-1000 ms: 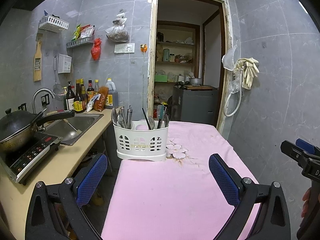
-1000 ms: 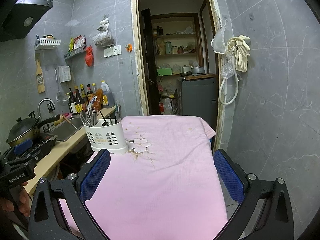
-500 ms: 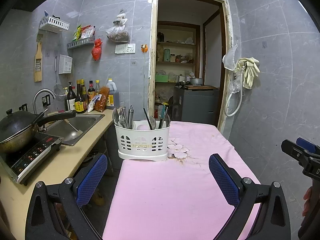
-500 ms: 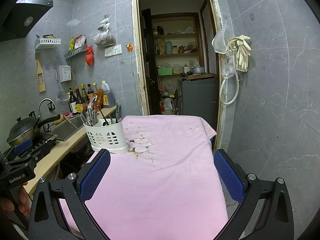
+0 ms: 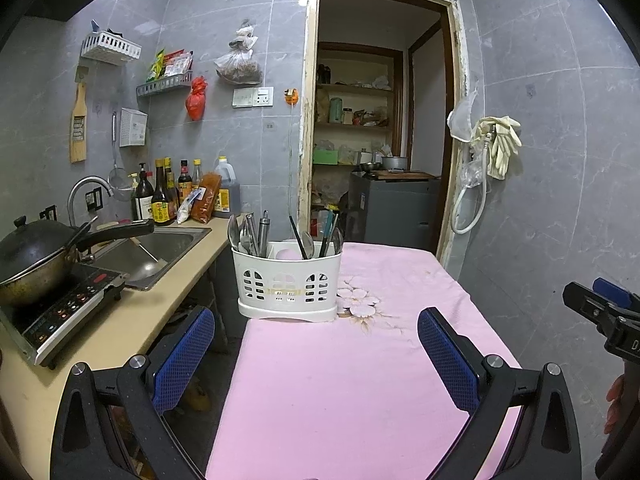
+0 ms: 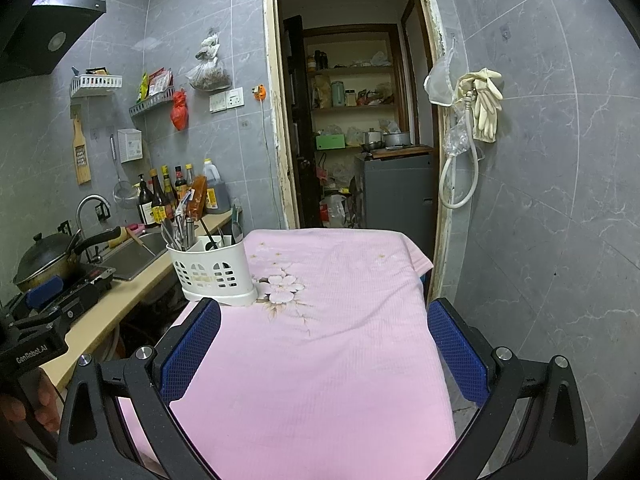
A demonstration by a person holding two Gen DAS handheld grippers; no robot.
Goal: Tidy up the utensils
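A white slotted utensil caddy (image 5: 287, 284) stands at the far left edge of the pink-clothed table (image 5: 352, 384). It holds spoons (image 5: 234, 234), metal handles and dark chopsticks (image 5: 298, 238) upright. The caddy also shows in the right wrist view (image 6: 212, 270). My left gripper (image 5: 316, 354) is open and empty, held above the table's near end, short of the caddy. My right gripper (image 6: 324, 350) is open and empty over the table's near middle.
A counter (image 5: 100, 328) runs along the left with an induction hob (image 5: 60, 314), a black wok (image 5: 36, 258), a sink (image 5: 156, 248) and bottles (image 5: 160, 200). An open doorway (image 5: 380, 140) lies behind the table. A grey tiled wall (image 5: 560, 200) is on the right.
The left wrist view has shifted very slightly; the caddy sits a touch to the right. Both grippers stay open and empty.
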